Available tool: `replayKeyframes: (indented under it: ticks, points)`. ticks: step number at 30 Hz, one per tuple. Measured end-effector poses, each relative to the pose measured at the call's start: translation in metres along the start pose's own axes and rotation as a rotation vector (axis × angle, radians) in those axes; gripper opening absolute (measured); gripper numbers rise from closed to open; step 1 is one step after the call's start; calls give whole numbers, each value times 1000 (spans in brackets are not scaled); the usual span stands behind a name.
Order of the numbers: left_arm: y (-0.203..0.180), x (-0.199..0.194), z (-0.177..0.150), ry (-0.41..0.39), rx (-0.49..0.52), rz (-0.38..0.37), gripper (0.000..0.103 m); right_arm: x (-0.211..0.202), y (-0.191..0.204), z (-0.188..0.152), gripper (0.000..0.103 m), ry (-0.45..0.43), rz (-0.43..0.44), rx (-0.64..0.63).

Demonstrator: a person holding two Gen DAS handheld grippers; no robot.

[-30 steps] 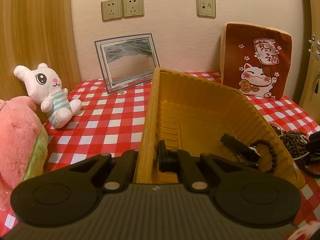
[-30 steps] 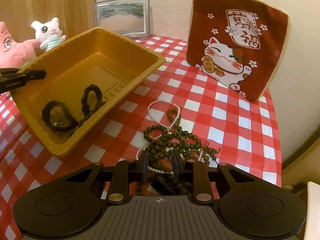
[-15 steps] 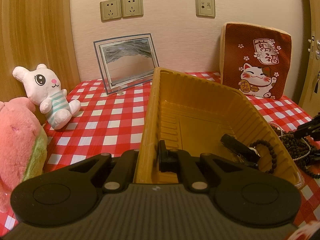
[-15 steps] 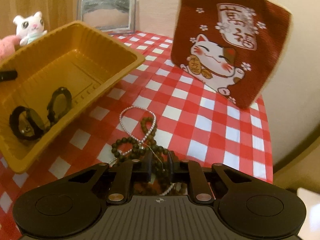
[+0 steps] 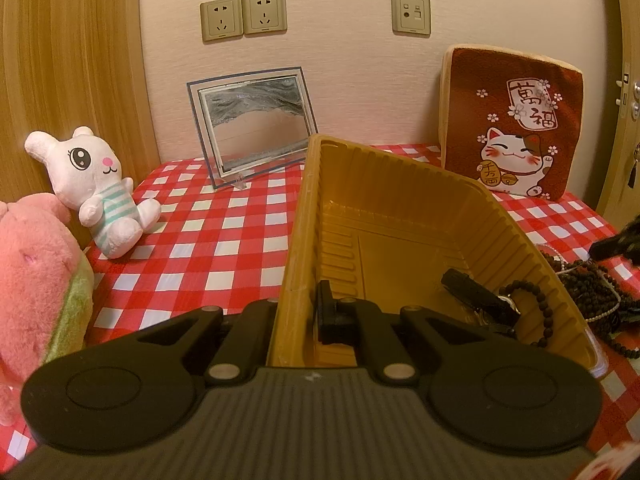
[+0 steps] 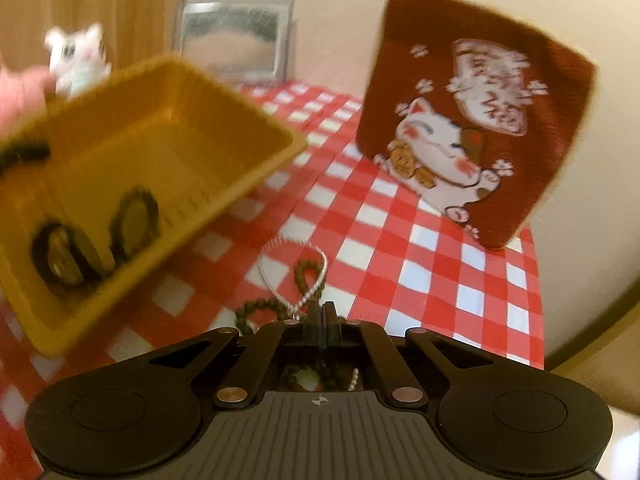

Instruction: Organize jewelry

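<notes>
The right tool (image 6: 320,316) is pinched tight on a heap of dark beads (image 6: 260,308) and a thin silver chain (image 6: 304,276) on the red and white checked table (image 6: 440,280). A yellow tray (image 6: 224,184) sits tilted on the left with two dark bracelets (image 6: 96,232) inside. A red cat cushion (image 6: 472,120) stands behind. The picture is blurry.

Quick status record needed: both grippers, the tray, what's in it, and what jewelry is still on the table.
left gripper: shut on the tray wall, holding the tray tilted
right gripper: shut on the bead pile's strands
tray: yellow plastic, one side lifted off the table
in tray: dark bracelets at its low end
on table: dark bead strands and a pearl chain, tangled in one pile beside the tray
table: red-and-white checked cloth
</notes>
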State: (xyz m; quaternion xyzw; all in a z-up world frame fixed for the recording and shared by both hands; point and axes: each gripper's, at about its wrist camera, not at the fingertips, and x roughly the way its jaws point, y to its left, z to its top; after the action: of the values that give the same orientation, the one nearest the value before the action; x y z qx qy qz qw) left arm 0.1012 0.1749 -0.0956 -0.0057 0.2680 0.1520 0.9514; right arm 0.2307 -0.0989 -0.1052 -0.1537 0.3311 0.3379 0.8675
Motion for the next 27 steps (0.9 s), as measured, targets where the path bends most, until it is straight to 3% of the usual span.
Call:
replayKeyframes:
  ticks: [10,21,27]
  points:
    - [-2,1,1,-1,0,-3,5,-73,-6,30,0,-161,105,166]
    - [-4,3,2,-5,-5,-10,5,-120,19,62,0,-287,215,192]
    - [-2,3,1,-11,-9,-17,5,-148,21,64,0,-321,250,226]
